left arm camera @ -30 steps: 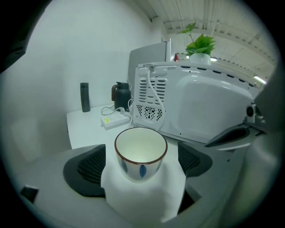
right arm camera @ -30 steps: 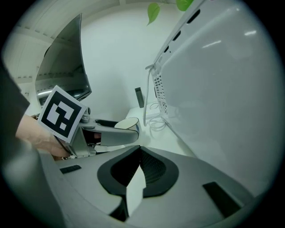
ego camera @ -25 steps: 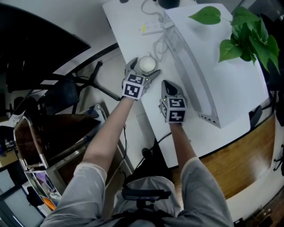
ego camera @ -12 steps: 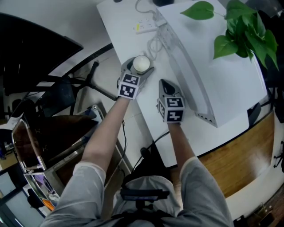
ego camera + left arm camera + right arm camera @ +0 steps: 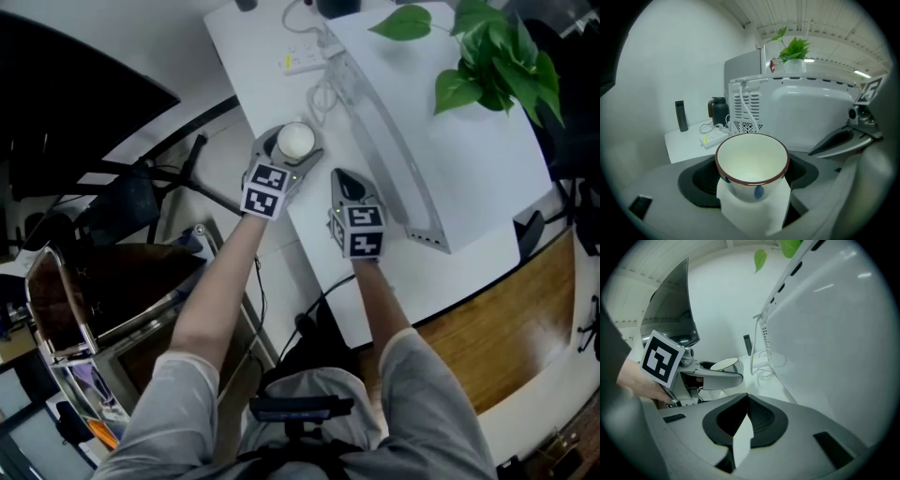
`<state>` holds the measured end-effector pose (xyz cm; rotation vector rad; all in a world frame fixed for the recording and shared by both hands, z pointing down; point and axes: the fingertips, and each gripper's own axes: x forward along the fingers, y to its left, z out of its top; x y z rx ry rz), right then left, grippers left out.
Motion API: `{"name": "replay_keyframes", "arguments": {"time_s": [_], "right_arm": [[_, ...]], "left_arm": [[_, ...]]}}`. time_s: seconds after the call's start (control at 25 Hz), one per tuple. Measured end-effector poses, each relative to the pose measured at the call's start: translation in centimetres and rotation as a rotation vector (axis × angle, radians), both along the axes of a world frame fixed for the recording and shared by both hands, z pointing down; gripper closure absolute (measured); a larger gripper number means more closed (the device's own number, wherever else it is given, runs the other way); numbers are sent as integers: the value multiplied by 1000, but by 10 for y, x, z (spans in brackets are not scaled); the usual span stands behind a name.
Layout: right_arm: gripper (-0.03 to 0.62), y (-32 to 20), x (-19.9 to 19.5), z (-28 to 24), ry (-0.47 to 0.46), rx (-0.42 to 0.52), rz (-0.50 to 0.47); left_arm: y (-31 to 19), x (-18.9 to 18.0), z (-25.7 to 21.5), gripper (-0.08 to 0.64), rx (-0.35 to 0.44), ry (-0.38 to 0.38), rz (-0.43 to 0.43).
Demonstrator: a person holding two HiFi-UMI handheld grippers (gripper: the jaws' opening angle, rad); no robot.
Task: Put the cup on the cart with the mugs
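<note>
The cup (image 5: 296, 141) is white with a brown rim and blue spots, and it stands near the left edge of the white table (image 5: 319, 258). My left gripper (image 5: 287, 152) is shut on it, one jaw on each side. In the left gripper view the cup (image 5: 752, 161) fills the space between the pads, and the left gripper (image 5: 753, 199) holds it upright. My right gripper (image 5: 349, 184) rests on the table just right of the cup, shut and empty. In the right gripper view its jaws (image 5: 742, 430) meet, and the cup (image 5: 725, 364) shows ahead on the left.
A large white machine (image 5: 450, 141) fills the table's right side, with a leafy plant (image 5: 487, 56) on it. A power strip (image 5: 305, 58) and cables lie beyond the cup. Down at the left stand a chrome-framed cart (image 5: 56, 309) and a chair base (image 5: 178, 169).
The left jaws have closed from wide apart onto the cup. Both grippers and the cup sit slightly further left in the head view.
</note>
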<state>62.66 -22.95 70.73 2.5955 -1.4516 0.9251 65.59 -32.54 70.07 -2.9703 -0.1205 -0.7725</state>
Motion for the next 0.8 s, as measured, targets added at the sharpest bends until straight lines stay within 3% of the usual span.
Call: {"name": "replay_keyframes", "arguments": {"time_s": [0.44,0.8], "right_arm": [[584,30,-38,-76,89,12,-20],[584,64,-120,-143,147,36,-109]], "left_arm": [[35,-87,-89,156,-41,30,-31],[79,-200,-149,156,-52,25,-68]]}}
